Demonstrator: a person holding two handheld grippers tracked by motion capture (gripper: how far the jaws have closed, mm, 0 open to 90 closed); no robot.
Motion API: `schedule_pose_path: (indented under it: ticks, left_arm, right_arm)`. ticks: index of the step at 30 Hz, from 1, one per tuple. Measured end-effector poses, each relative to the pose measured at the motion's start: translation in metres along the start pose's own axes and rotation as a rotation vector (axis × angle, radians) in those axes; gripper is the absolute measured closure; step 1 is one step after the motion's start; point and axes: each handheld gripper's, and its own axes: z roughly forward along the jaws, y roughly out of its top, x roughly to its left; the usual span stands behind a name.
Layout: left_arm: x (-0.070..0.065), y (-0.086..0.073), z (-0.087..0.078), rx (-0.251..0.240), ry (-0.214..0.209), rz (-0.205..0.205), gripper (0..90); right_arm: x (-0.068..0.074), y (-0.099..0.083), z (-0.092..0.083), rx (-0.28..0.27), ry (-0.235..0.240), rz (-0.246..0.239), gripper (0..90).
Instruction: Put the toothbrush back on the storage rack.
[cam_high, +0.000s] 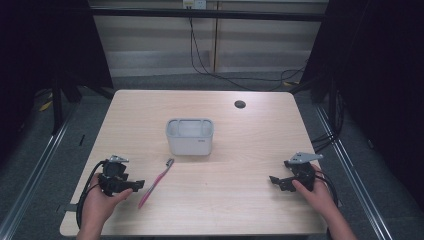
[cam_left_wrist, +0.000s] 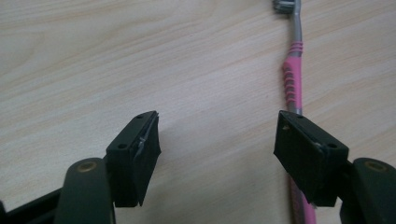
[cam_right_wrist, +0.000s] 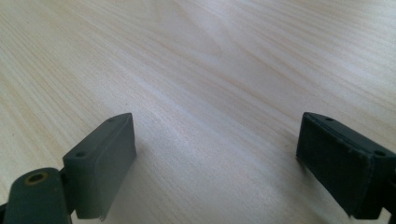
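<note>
My left tongs (cam_left_wrist: 217, 140) hung released beside the toothbrush (cam_left_wrist: 293, 79); light, stiff, slippery, best gripped at its ribbed pink handle.

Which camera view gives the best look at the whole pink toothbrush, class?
The high view: the pink toothbrush lies there in full, head to handle end, on the table. The left gripper view gives a close look at its ribbed neck and part of the head; one jaw hides the rest. The right gripper view faces bare wood.
</note>
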Motion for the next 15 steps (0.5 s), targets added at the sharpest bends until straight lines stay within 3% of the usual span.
schedule_pose_path:
  ticks: [15]
  left_arm:
    - [-0.011,0.021,0.006,0.061,-0.009,0.061,31.8]
  right_arm:
    - [0.002,-0.001,-0.001,-0.002,-0.017,0.014,11.3]
